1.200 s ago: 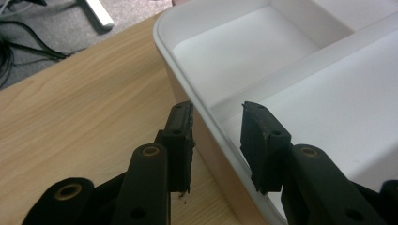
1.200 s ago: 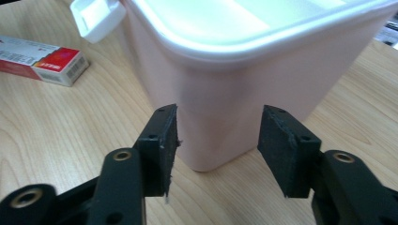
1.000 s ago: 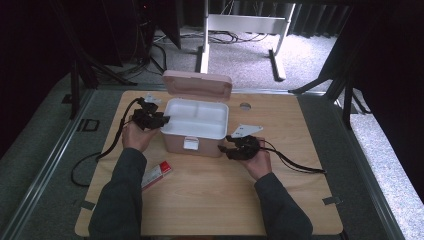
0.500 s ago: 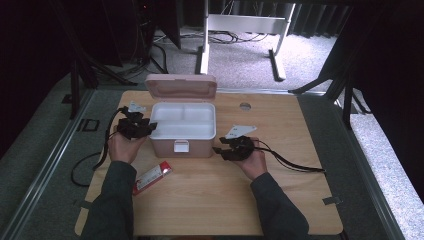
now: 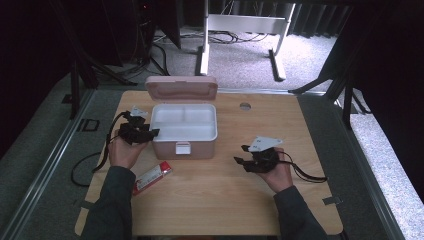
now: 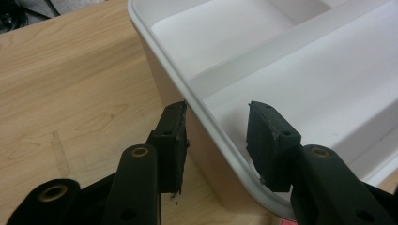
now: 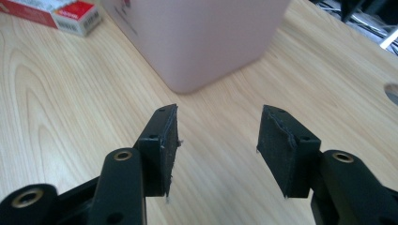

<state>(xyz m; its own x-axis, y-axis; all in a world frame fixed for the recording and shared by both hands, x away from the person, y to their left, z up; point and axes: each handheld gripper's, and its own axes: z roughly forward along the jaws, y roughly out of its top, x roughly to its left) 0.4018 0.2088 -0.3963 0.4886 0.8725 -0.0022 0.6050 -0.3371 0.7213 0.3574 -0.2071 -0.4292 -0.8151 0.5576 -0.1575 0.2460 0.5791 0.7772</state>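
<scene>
- My sleeves hide the table's [image 5: 210, 200] six o'clock edge.
- My right gripper view cuts off the pink box [image 7: 202, 37] at twelve o'clock.
- The red packet's [image 5: 151, 176] print is too small to read.

The open box [image 5: 184, 131] stands on the surface [image 5: 220, 200] left of centre, lid up behind it — the left gripper [image 5: 146, 134] straddles its left wall, the right gripper [image 5: 241, 156] lies well off to its right, and a small packet [image 5: 152, 177] lies before its left corner.
</scene>
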